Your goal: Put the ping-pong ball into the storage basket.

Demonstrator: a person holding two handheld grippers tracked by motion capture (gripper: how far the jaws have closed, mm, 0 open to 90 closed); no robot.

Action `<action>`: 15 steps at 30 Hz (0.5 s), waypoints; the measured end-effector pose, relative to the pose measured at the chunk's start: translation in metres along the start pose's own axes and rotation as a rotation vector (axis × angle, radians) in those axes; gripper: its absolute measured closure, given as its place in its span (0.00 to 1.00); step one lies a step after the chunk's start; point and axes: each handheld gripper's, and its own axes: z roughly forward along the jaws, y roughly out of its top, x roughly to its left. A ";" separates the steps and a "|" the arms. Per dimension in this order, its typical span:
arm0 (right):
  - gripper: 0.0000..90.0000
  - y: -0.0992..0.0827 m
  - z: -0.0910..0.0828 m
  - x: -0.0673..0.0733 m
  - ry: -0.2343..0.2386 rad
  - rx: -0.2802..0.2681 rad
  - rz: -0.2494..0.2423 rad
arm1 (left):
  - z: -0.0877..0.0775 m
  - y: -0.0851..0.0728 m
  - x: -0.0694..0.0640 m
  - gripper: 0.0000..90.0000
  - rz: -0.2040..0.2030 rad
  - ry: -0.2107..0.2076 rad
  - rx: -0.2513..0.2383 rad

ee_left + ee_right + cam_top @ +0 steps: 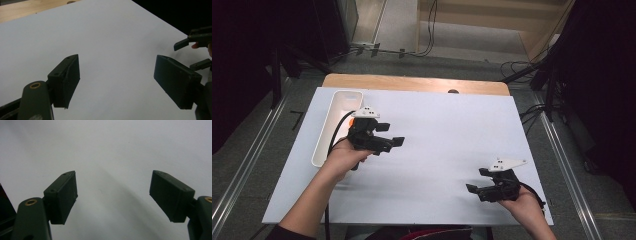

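Note:
Two black hand-held grippers hover over a white table sheet (437, 130). My left gripper (391, 135) is at the left-middle of the sheet, pointing right, jaws wide apart with nothing between them. My right gripper (478, 180) is near the front right, pointing left, also open and empty. In the left gripper view, my left gripper (116, 75) has bare white sheet (105, 37) between its jaws, and the right gripper (193, 52) shows at the far right. In the right gripper view, my right gripper (113, 192) frames only white sheet (112, 150).
A long white tray (326, 145) lies along the sheet's left edge, beside my left hand. A wooden tabletop strip (412, 82) shows at the back edge. Cables (522, 67) and dark stands surround the table on the floor.

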 end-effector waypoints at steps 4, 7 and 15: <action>0.23 0.000 0.000 0.000 -0.001 0.002 0.004 | -0.001 -0.006 -0.003 0.23 0.012 -0.002 0.004; 0.23 0.000 0.000 0.000 0.000 0.001 0.003 | -0.001 -0.010 -0.005 0.23 0.019 -0.005 0.008; 0.23 0.000 0.000 0.001 -0.001 0.003 0.005 | -0.003 -0.023 -0.007 0.23 0.030 -0.029 0.006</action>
